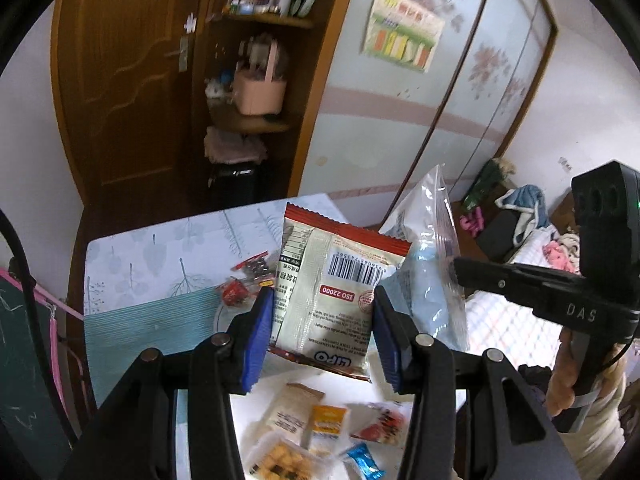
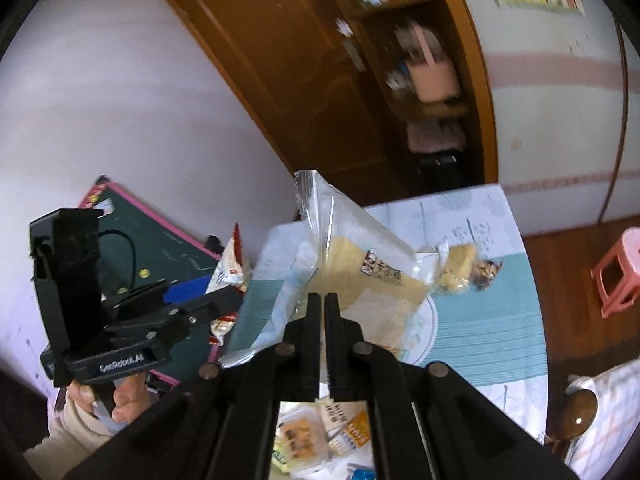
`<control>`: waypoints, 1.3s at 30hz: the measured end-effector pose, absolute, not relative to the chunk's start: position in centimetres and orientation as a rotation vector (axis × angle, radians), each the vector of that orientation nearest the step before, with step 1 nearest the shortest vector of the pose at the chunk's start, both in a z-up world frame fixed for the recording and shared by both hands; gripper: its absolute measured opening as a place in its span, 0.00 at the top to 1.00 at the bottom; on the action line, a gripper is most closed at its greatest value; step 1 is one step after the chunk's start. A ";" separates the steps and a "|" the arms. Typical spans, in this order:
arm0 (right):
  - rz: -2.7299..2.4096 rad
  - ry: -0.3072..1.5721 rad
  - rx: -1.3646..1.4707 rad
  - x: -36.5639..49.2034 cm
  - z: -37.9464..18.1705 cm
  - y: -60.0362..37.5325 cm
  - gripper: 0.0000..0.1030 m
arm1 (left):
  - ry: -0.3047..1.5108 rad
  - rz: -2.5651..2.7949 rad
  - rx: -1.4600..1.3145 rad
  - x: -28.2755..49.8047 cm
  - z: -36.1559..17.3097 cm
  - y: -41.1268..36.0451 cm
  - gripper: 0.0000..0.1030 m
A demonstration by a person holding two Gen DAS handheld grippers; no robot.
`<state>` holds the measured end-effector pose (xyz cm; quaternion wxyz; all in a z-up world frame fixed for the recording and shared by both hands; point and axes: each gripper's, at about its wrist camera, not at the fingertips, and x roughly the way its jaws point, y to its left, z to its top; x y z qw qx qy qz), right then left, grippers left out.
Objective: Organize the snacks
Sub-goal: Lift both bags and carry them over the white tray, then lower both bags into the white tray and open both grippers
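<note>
My left gripper (image 1: 323, 300) is shut on a red-and-cream snack packet (image 1: 336, 292) with a barcode, held upright above the table. My right gripper (image 2: 323, 300) is shut on the edge of a clear zip bag (image 2: 340, 240) and holds it up just right of the packet; the bag also shows in the left wrist view (image 1: 432, 264). The left gripper and its packet (image 2: 232, 264) show at the left of the right wrist view. Several small snacks (image 1: 320, 436) lie on the white table below. More snacks (image 2: 468, 268) lie farther out on the tablecloth.
The table has a leaf-print and teal cloth (image 1: 152, 280). A green chalkboard (image 2: 168, 248) leans at its left. A wooden door and shelves (image 1: 248, 80) stand behind. A pink stool (image 2: 620, 276) and a bed (image 1: 520, 320) are to the right.
</note>
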<state>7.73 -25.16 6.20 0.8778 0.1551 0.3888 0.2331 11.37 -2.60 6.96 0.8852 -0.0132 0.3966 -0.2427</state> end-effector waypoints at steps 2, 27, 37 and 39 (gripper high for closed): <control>0.509 0.783 0.306 5.6 7.0 -24.8 0.98 | 0.801 -0.512 -0.029 9.6 7.9 -2.3 0.56; 0.441 0.843 0.215 -4.5 -1.8 -22.8 0.81 | 0.844 -0.375 0.113 -2.3 -1.9 -2.1 0.00; 0.429 0.877 0.235 -4.9 -3.7 -22.4 0.41 | 0.824 -0.345 0.147 -2.8 -2.8 -2.8 0.00; 0.426 0.880 0.226 -5.0 -3.9 -22.2 0.41 | 0.825 -0.344 0.158 -2.9 -3.1 -3.0 0.00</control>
